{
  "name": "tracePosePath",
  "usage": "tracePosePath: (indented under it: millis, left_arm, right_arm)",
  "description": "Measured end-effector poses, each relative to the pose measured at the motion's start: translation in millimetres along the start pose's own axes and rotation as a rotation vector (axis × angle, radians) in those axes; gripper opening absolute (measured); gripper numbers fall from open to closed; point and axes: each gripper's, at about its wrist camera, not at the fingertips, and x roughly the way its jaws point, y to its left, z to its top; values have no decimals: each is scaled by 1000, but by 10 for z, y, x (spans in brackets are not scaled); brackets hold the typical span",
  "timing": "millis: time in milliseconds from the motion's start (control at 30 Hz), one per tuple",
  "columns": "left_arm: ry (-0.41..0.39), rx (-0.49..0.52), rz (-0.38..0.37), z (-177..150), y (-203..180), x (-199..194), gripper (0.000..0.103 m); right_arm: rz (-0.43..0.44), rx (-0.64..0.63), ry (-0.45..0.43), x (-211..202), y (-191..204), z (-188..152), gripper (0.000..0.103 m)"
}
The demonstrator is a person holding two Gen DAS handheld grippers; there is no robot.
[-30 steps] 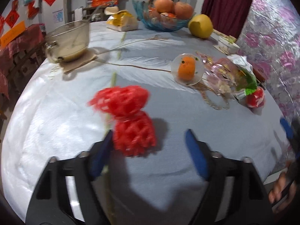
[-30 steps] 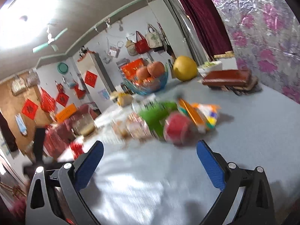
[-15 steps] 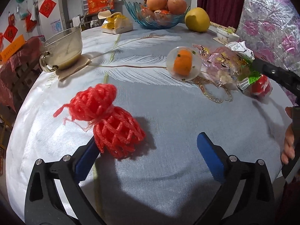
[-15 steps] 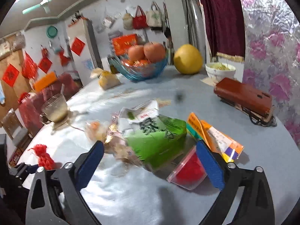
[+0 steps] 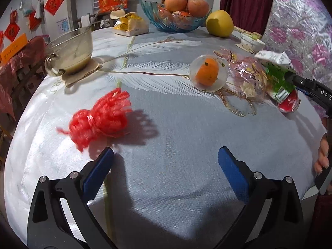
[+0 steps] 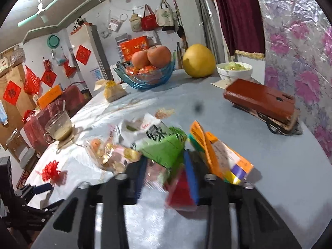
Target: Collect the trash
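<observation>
A red foam fruit net (image 5: 101, 118) lies loose on the white tablecloth, just ahead and left of my left gripper (image 5: 166, 151), which stands wide open and empty. A trash pile sits at the right: a green packet (image 6: 164, 145), a red-lidded clear cup (image 6: 180, 193), an orange box (image 6: 220, 155), a pink wrapper (image 5: 247, 74) and a clear ball holding something orange (image 5: 208, 73). My right gripper (image 6: 165, 157) is closing, its blue pads against the green packet's lower corner, with the red cup beside the right pad. The left wrist view shows that gripper (image 5: 298, 83) over the packet (image 5: 277, 78).
A glass cup (image 5: 70, 51) on a napkin stands far left. A blue fruit bowl (image 5: 176, 22) and a yellow pomelo (image 5: 220, 22) are at the back. A brown wallet (image 6: 259, 101) and a white bowl (image 6: 234, 70) sit far right. A person's hand (image 5: 322, 153) shows at the table's right edge.
The red net dropped out of the left jaws, which spread wide. The right gripper came forward to the trash pile and its jaws narrowed around the green packet.
</observation>
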Motion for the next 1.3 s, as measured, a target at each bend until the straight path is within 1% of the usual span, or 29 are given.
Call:
tracePosePath:
  millis: [33, 67, 100, 133, 200, 267, 333, 400, 533, 567, 600, 633, 667, 700, 733, 800, 900, 1000, 1200, 1300]
  left_arm:
    - [1, -29, -10, 4, 64, -30, 97]
    - [-3, -51, -21, 7, 123, -61, 97]
    - [-16, -84, -31, 13, 219, -119, 97]
    - [-26, -102, -31, 22, 276, -153, 97]
    - [-51, -134, -16, 54, 427, -252, 97]
    - [-60, -144, 6, 92, 503, -289, 97]
    - [-59, -149, 30, 151, 552, -283, 97]
    - [-55, -145, 40, 202, 557, -252, 97]
    - [-3, -149, 104, 276, 556, -51, 96]
    - [3, -152, 108, 272, 569, -18, 91]
    - [-2, -159, 110, 263, 582, -5, 84]
    - [1, -159, 97, 252, 591, 1, 66]
    - [6, -160, 81, 238, 599, 1, 56]
    - [2, -163, 72, 226, 608, -14, 55]
    - [-18, -162, 67, 203, 606, -71, 50]
    - [-48, -142, 75, 177, 582, -184, 49]
    - [-107, -103, 94, 134, 525, -462, 49]
    - [-154, -91, 110, 83, 525, -722, 49]
    - [-192, -105, 103, -49, 629, -1088, 49]
    - [-208, -107, 117, -134, 658, -1227, 49]
  right_arm:
    - [1, -10, -7, 7, 26, 25, 41]
    - [4, -21, -14, 10, 46, 37, 38]
    - [7, -27, -26, 0, 57, 44, 32]
    - [11, -20, -48, -26, 46, 48, 17]
    - [47, 15, -91, -124, 2, 48, 13]
    - [66, 38, -143, -266, -12, 50, 13]
    - [67, 37, -173, -354, -1, 60, 13]
    - [91, 37, -195, -440, 5, 76, 13]
    - [149, 64, -223, -619, -16, 79, 13]
    - [153, 66, -226, -652, -15, 73, 13]
    - [161, 67, -228, -702, -16, 65, 13]
    - [174, 70, -232, -746, -20, 50, 13]
    - [181, 75, -232, -775, -25, 31, 13]
    - [184, 80, -229, -791, -30, 12, 13]
    - [190, 85, -225, -809, -32, -11, 13]
    - [193, 91, -222, -823, -17, -47, 13]
    - [217, 102, -209, -833, 23, -89, 13]
    - [242, 106, -205, -871, 84, -126, 13]
    - [297, 107, -197, -984, 219, -208, 13]
    - [328, 106, -190, -1045, 290, -259, 13]
